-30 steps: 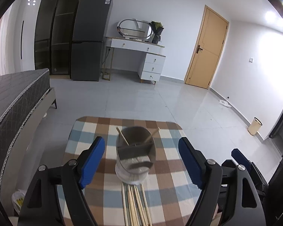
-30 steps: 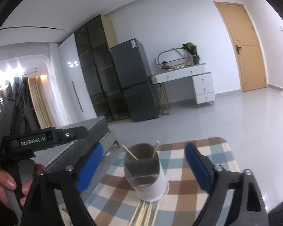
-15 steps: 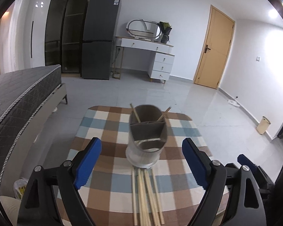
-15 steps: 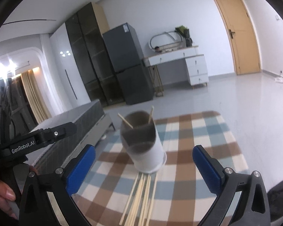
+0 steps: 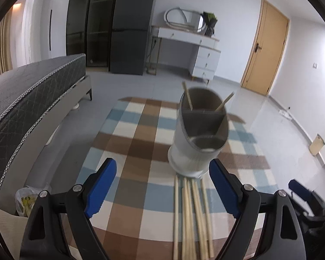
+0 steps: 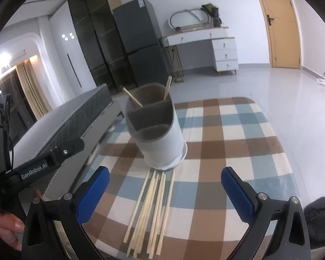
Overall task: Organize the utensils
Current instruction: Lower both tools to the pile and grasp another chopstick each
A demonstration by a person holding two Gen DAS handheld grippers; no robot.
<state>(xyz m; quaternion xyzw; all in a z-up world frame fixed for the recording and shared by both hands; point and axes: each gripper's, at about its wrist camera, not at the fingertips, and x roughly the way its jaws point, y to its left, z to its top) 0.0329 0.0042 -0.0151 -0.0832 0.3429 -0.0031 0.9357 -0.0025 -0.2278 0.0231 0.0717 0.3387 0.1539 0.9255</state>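
Both your left tongs (image 5: 162,189) and right tongs (image 6: 165,191) gape empty above the loose chopsticks (image 6: 150,212) lying just before the divided holder (image 6: 156,127) on the surface (image 6: 238,151), poised to pick one.

White utensil holder (image 6: 162,138), grey divided interior, upright on checked tabletop (image 6: 238,134). Two chopsticks (image 6: 168,90) lean in its rear compartment. Loose bundle of pale wooden chopsticks (image 6: 150,208) lies flat just in front, tips near its base.
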